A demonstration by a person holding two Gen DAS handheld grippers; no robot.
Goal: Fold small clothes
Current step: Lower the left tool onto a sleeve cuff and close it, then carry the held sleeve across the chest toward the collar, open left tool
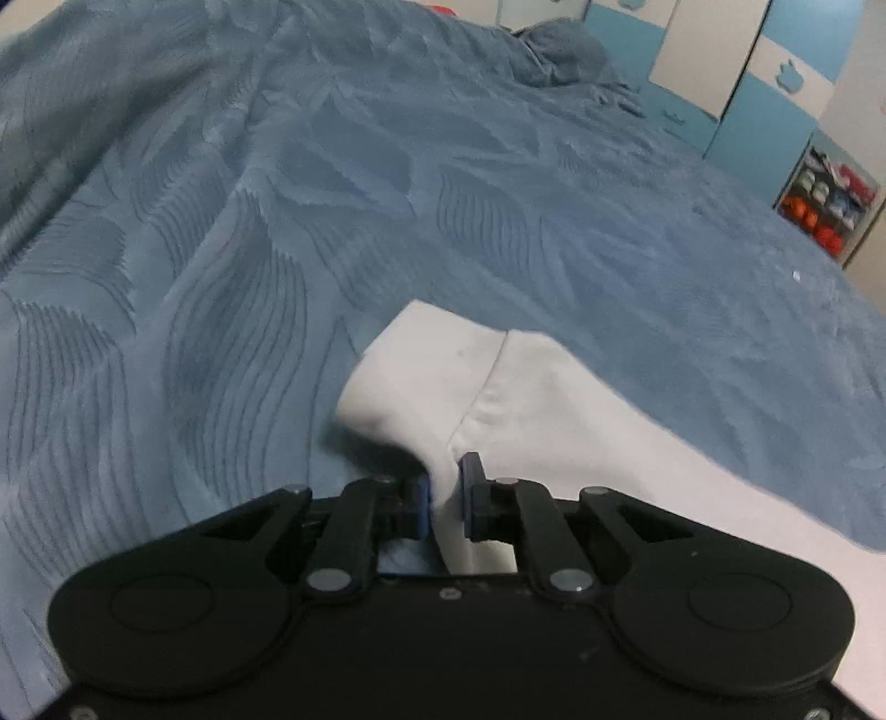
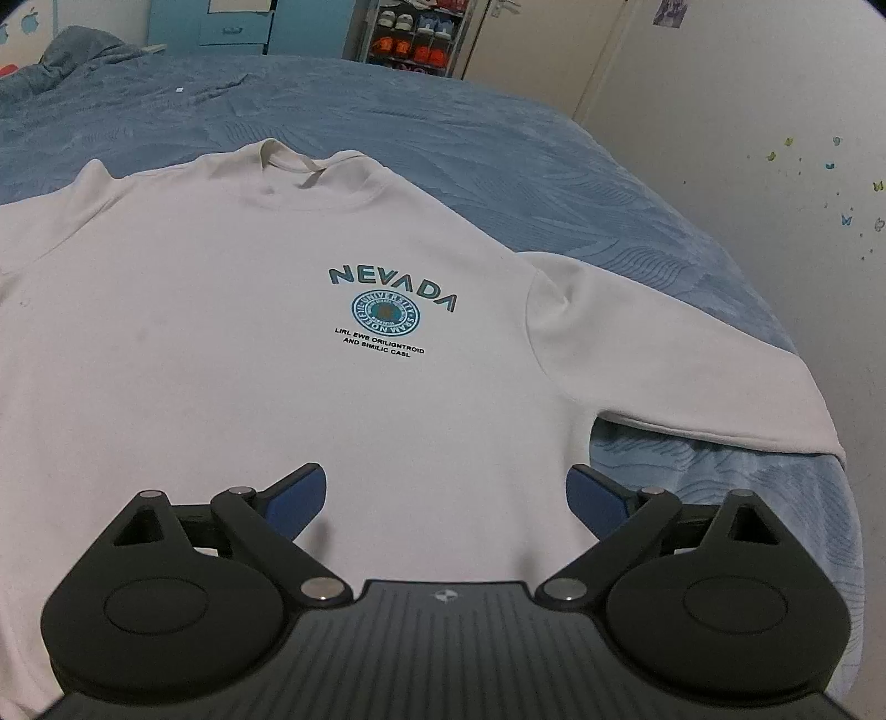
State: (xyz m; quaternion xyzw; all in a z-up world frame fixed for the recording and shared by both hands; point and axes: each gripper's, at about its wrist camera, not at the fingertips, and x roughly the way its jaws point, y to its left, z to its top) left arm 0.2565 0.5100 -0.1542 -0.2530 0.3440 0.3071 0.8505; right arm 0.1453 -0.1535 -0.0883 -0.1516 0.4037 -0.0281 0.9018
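Note:
A white sweatshirt (image 2: 232,310) with a teal "NEVADA" print lies face up and flat on the blue bedspread (image 2: 443,127), collar at the far side. Its right sleeve (image 2: 664,354) stretches out toward the bed's right edge. My right gripper (image 2: 446,498) hovers open over the lower hem, blue pads spread wide with nothing between them. In the left wrist view my left gripper (image 1: 444,493) is shut on a pinched fold of the white sweatshirt (image 1: 498,387), near a seam, and the cloth rises slightly off the bedspread (image 1: 221,249).
A bunched blue blanket (image 1: 559,50) sits at the far end of the bed. Blue and white wardrobes (image 1: 764,83) and a shelf of shoes (image 2: 421,39) stand beyond it. A pale wall (image 2: 747,138) with small butterfly stickers runs along the bed's right side.

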